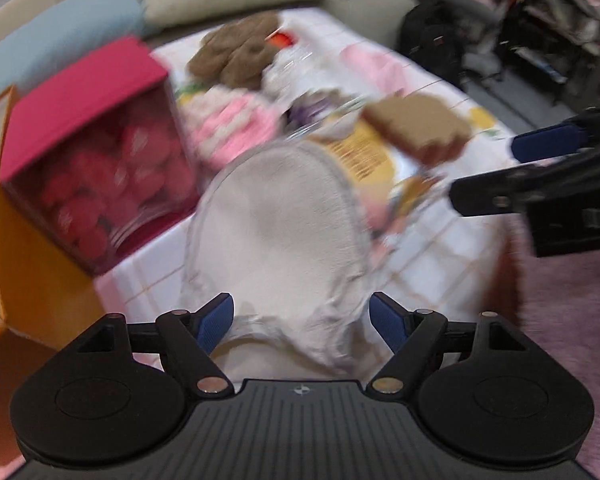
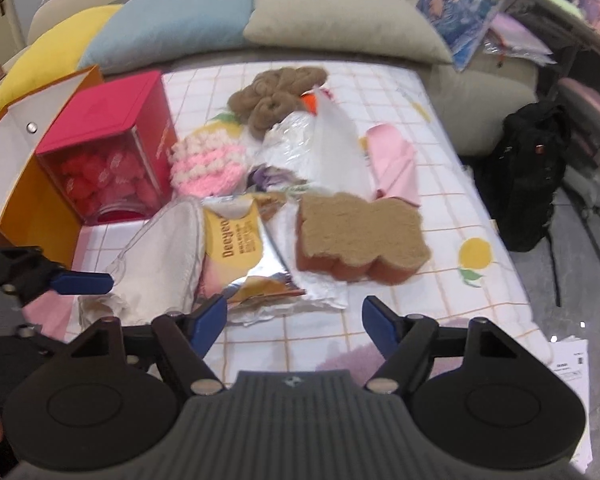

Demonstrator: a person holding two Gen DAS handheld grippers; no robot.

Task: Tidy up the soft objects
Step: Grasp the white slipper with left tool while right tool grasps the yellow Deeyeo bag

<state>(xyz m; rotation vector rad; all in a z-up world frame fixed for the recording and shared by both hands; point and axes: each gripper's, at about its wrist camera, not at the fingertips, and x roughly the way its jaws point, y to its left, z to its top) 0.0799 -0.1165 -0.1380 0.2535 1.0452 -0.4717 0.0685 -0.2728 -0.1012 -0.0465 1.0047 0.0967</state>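
My left gripper [image 1: 302,320] stands open just above the near end of a white plush pad in clear wrap [image 1: 276,232]; its pads do not press on it. My right gripper [image 2: 294,320] is open over the checked cloth [image 2: 440,280], nothing between its fingers. Just beyond it lie a yellow snack packet [image 2: 236,240] and a brown toast-shaped sponge [image 2: 360,236]. Farther back are a pink-and-white crochet piece [image 2: 208,164], a brown crochet flower [image 2: 276,92] and a folded pink cloth [image 2: 392,164]. The left wrist view is blurred.
A red box with a clear front [image 2: 108,148] sits in an open orange box [image 2: 32,200] at the left. A clear plastic bag [image 2: 320,148] lies mid-table. Pillows [image 2: 172,20] line the sofa behind. A black backpack [image 2: 528,176] and papers [image 2: 572,364] are on the floor at the right.
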